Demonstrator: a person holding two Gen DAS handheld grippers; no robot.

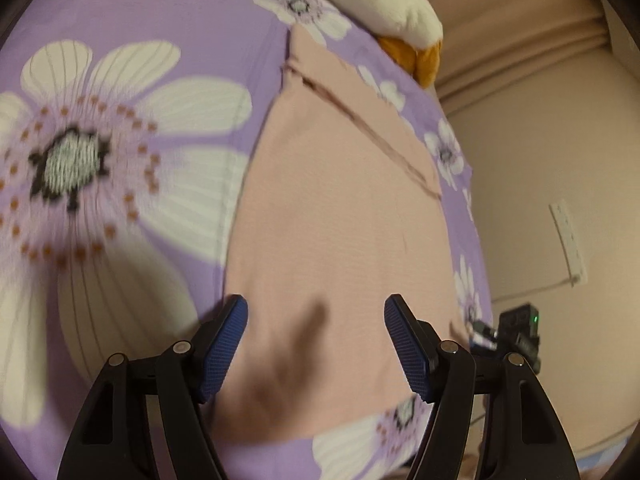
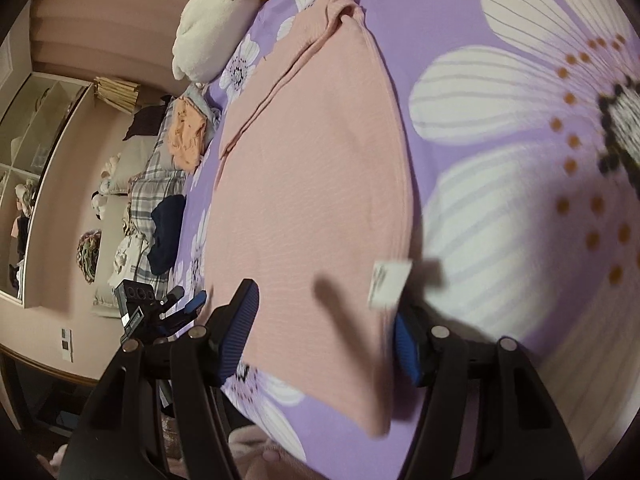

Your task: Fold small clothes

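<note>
Pink ribbed knit — one small garment (image 1: pixel 344 216), spread flat on a purple sheet (image 1: pixel 160 20) printed with large white flowers, lying along the bed's edge with its near hem toward both tools. Left gripper (image 1: pixel 316 344): fingers spread, blue pads (image 1: pixel 224 352) hovering over the near part of the cloth, nothing between them but shadow; no contact is evident, though blur leaves it uncertain. Right gripper (image 2: pixel 328 336): fingers likewise spread, straddling the near hem, its right pad tucked just behind the garment's side edge beside a white label (image 2: pixel 388 284); whether that pad touches the fabric cannot be told. Handling, as a judgement: light, soft, limp, likely stretchy; it will sag and drape when lifted, slide easily over the sheet, and is not fragile. Best taken at the two near corners or along the hem, one tool each, pinching the layers together so the lower one does not trail. A seam or folded edge (image 1: pixel 360 116) runs diagonally across the far part. Hidden or unclear: the garment's type — sleeves and neckline are not readable; the far end bunches near a white plush item (image 2: pixel 212 20) with an orange part; the label's print is blurred; the nearest hem corner is cut by the tool bodies; clothes (image 2: pixel 168 184) heaped beyond the bed are too small to sort.
</note>
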